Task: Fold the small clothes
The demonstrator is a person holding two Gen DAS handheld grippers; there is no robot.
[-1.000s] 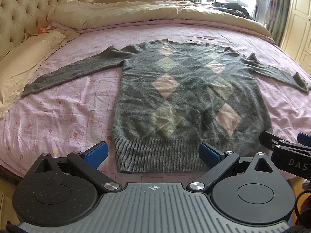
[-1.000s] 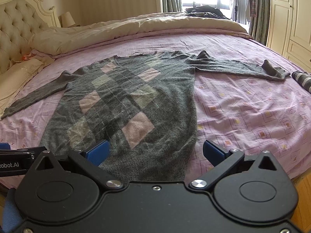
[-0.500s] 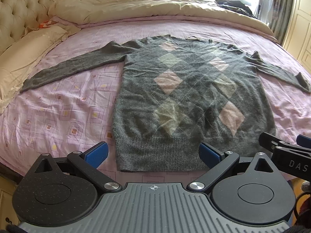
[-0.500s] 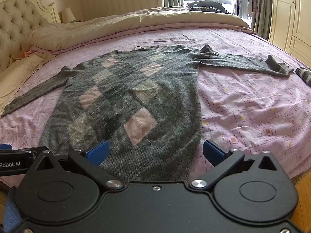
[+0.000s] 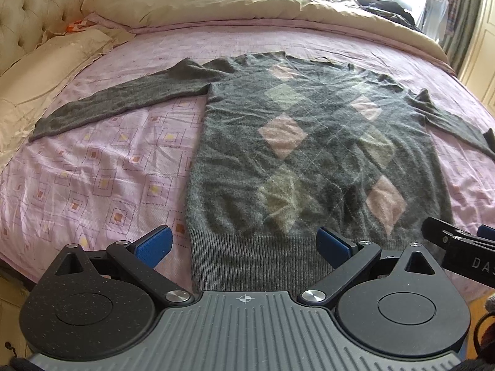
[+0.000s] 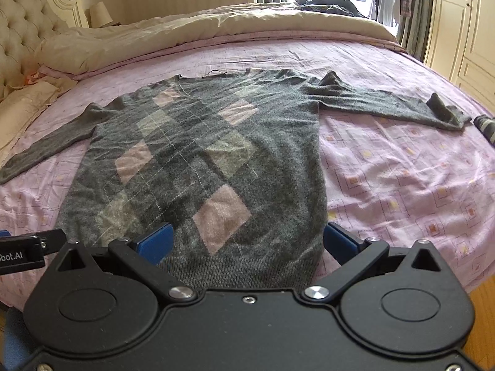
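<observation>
A grey sweater (image 5: pixel 309 154) with pink and pale diamonds lies flat on the bed, face up, both sleeves spread out. It also shows in the right wrist view (image 6: pixel 210 160). My left gripper (image 5: pixel 244 242) is open and empty, just above the ribbed hem at its left corner. My right gripper (image 6: pixel 247 241) is open and empty, over the hem at its right corner. The right gripper's finger shows at the right edge of the left wrist view (image 5: pixel 458 241).
The pink patterned sheet (image 5: pixel 92 167) covers the bed. A beige duvet (image 6: pixel 216 27) is bunched at the far side, pillows (image 5: pixel 40 74) and a tufted headboard at left. A dark striped item (image 6: pixel 485 126) lies near the right sleeve cuff. Wardrobe doors stand at right.
Both grippers have moved forward and lower toward the sweater's hem. Both stay open. The sweater has not moved.
</observation>
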